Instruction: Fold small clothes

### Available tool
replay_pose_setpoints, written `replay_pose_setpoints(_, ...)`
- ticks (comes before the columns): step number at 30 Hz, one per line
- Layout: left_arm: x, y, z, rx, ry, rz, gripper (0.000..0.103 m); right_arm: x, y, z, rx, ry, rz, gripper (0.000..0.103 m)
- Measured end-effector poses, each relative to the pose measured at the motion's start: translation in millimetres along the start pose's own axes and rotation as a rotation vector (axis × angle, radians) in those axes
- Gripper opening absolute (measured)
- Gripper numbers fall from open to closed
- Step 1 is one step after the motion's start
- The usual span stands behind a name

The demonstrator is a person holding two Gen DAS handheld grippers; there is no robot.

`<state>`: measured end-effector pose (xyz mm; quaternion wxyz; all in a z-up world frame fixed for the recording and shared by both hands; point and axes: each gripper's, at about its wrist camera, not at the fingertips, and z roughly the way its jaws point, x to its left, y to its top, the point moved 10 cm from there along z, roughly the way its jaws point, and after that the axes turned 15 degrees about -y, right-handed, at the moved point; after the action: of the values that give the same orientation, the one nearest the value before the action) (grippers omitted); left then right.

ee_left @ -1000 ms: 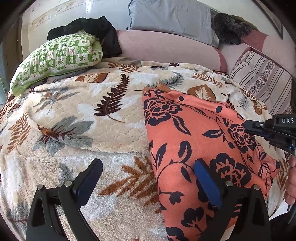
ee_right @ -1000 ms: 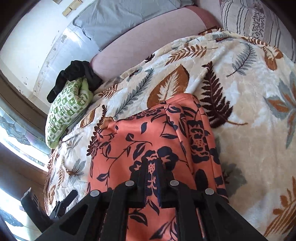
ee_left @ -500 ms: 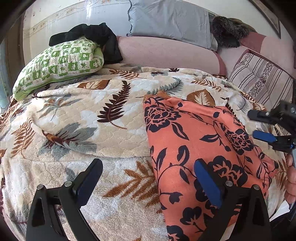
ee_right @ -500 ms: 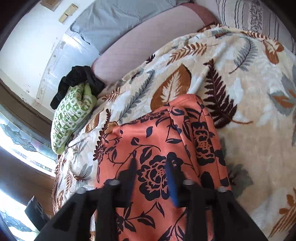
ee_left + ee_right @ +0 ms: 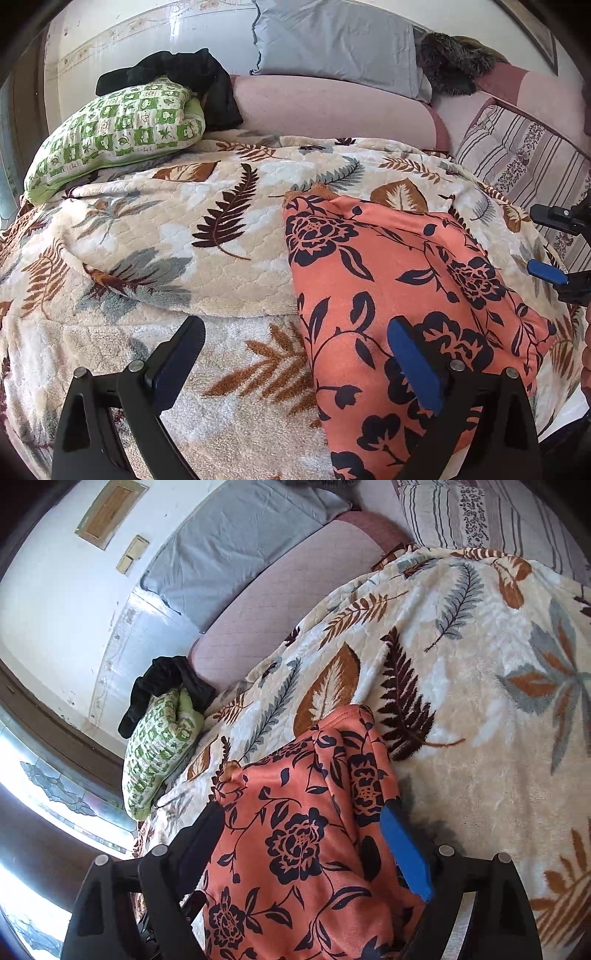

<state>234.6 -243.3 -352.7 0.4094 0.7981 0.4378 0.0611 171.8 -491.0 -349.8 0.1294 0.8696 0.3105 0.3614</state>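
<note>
Bed under a cream leaf-print fleece blanket (image 5: 155, 254), bearing one orange black-flowered knit garment (image 5: 388, 288), apparently folded to a slab, near edge draping off, perhaps another fold left; left gripper (image 5: 295, 365) and right gripper (image 5: 303, 845) both hover wide-jawed, empty; green-patterned pillow (image 5: 114, 133) behind.

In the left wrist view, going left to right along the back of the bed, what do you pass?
Green patterned pillow → black garment draped over its far end → pink bolster → grey pillow leaning behind it → dark furry item → striped cushion.
</note>
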Motion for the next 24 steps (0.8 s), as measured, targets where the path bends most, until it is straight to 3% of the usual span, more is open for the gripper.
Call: replay_pose_setpoints(24,-5.4,-1.3,6.0,0.023,-0.041,-0.012,0.099,-9.0,-5.6,8.7,0.048,-0.026,-0.044,0.088)
